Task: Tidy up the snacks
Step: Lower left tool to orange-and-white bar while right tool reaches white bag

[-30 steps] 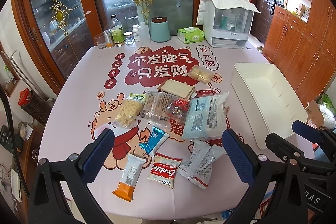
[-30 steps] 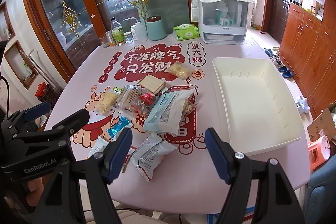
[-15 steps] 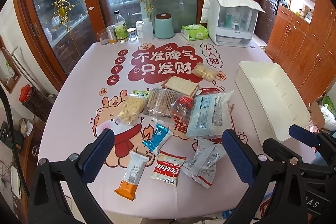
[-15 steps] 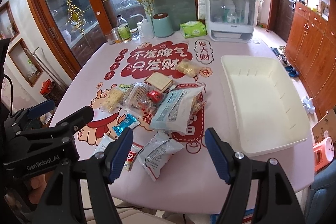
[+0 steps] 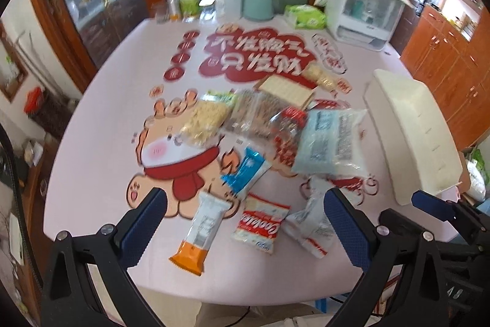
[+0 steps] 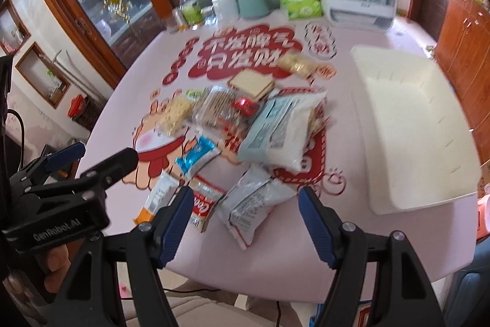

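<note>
Hovering over the near edge of the table (image 5: 101,100), both grippers, left (image 5: 242,222) and right (image 6: 245,219), are spread wide and hold nothing. The snacks (image 6: 272,127) lie mid-table; the bin (image 6: 413,140) by the right edge is empty, so sorting has not begun. Next, I think, one gripper must descend on a near packet (image 6: 251,201).

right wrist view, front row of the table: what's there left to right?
Orange-ended bar → Cookies packet → grey-white snack bag → white bin. Both grippers are open and empty.
</note>
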Demonstrator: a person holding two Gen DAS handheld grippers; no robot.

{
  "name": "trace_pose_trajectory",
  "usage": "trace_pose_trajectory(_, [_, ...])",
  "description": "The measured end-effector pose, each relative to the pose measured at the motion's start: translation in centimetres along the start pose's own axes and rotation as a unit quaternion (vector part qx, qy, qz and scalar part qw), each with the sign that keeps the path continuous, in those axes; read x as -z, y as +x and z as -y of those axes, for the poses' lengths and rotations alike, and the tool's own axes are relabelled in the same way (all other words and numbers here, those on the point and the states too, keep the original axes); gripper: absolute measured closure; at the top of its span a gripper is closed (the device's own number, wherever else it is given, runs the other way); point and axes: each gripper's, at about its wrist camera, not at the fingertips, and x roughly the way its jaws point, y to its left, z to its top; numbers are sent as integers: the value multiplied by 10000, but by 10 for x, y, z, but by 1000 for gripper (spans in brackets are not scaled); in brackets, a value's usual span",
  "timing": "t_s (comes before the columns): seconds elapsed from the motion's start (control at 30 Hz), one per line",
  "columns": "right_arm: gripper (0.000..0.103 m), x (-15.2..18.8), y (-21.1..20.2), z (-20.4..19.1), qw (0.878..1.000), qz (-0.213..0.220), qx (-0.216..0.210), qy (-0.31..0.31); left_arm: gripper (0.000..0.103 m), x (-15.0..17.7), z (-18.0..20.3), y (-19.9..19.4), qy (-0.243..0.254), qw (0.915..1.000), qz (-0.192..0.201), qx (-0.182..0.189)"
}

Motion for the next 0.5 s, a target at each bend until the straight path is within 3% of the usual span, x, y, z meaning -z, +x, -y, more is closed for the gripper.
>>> trace_pose_trajectory(0.13, [31, -2, 23, 3, 9992, -324, -164, 169, 12, 8, -40, 27, -230, 9985, -347, -345])
trace_pose_trajectory(0.27, [31, -2, 54, 8, 9967, -682, -211, 383, 13, 20, -74, 52, -328, 9952, -701, -598])
trace_pose_trajectory(0.5, [31, 9, 105, 18, 9900, -1226, 17, 696, 13, 49, -101, 101, -160, 9872, -1543, -377])
